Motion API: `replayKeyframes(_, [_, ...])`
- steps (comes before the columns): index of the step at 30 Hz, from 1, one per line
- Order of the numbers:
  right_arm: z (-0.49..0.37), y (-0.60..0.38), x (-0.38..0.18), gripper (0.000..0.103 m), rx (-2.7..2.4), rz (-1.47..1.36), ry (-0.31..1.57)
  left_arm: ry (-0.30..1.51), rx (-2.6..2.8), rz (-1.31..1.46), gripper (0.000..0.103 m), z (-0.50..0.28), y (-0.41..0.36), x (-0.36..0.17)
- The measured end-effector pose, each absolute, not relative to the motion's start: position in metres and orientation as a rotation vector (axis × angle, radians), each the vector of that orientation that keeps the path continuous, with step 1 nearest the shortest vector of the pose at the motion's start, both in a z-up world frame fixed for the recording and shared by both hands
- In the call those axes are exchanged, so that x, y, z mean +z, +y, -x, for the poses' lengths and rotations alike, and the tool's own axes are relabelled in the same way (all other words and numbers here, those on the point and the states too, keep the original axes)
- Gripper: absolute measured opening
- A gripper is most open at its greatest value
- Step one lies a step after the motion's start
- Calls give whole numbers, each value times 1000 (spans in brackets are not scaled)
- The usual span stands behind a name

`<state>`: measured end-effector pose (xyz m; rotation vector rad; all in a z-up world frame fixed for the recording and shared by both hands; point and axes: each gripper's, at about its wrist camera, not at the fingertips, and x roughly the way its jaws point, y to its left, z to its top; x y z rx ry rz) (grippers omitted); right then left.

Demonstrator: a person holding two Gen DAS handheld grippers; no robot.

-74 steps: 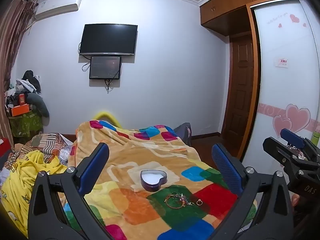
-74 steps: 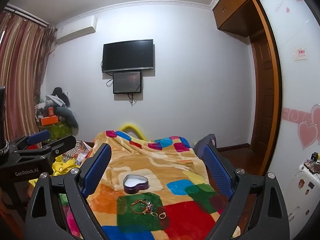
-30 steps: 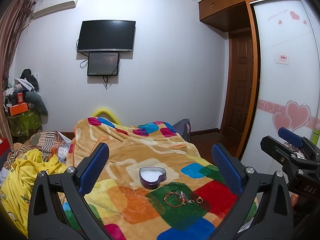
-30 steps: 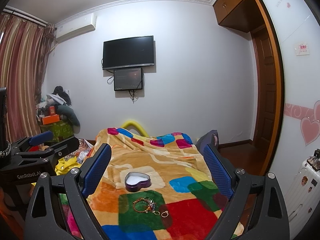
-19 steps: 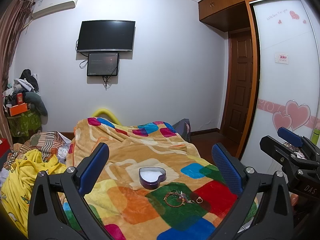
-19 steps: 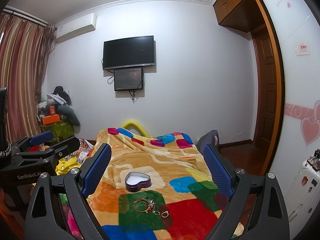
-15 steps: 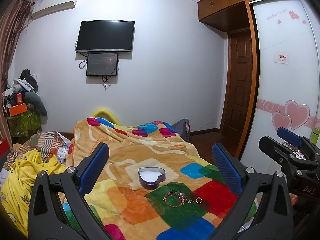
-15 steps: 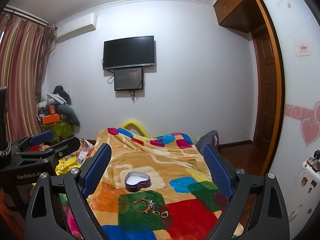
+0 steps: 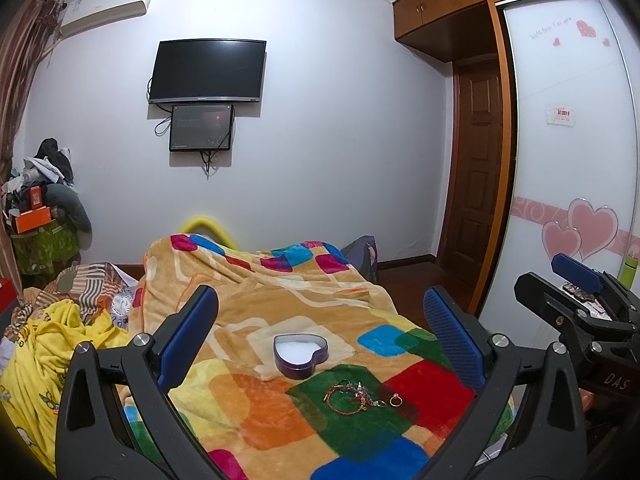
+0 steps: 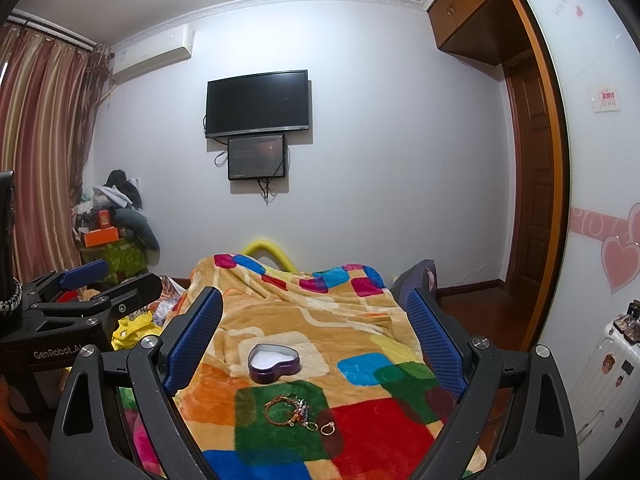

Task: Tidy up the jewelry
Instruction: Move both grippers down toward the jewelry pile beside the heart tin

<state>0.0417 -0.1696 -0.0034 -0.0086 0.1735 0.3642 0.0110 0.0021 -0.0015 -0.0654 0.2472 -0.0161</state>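
White lettering reading "GenRobot.A…" runs along the black body of the left gripper [image 10: 86, 280] where it enters the right wrist view from the left edge; the rest of that word is cut off by the frame of the right gripper [image 10: 314, 330]. In the left wrist view the right gripper's black body at the far right carries the letters "DAS". A small white card with red print [image 9: 561, 114] is stuck on the white sliding wardrobe door with pink hearts [image 9: 576, 184], and faint pink script sits near the door's top; neither can be read. Both grippers are released, blue-padded fingers [image 9: 188, 330] spread wide and holding nothing. Framed between the fingers in each view, well ahead of the tips, the open purple heart-shaped tin box with a white lining [image 9: 300, 355] rests on the multicoloured checked fleece blanket [image 9: 260, 408] covering the bed. Just in front of the box, on a green square, lies the thin gold bracelet with small charms [image 9: 347, 395], and just to its right, at the edge of the red square, the small gold ring [image 9: 396, 400].
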Motion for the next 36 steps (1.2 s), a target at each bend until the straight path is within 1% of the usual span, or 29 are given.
replayKeyframes(7, [-52, -173, -6, 92, 363, 4, 197, 267, -13, 72, 103, -20, 3, -7])
replayKeyframes(16, [-78, -183, -26, 92, 328, -4, 286, 360, 29, 94, 103, -55, 12, -34])
replayKeyframes(29, [-134, -197, -89, 92, 261, 22, 546, 635, 80, 90, 102, -133, 25, -117])
replayKeyframes(31, [-137, -195, -97, 92, 268, 35, 581, 683, 56, 105, 94, -141, 26, -129])
replayKeyframes(34, [-142, -192, -115, 91, 293, 55, 639, 774, 13, 125, 89, -158, 26, -152])
replayKeyframes(35, [-143, -191, -120, 90, 306, 59, 658, 797, 4, 129, 88, -161, 26, -159])
replayKeyframes(36, [-145, -189, -125, 86, 319, 61, 672, 813, -3, 132, 85, -163, 27, -162])
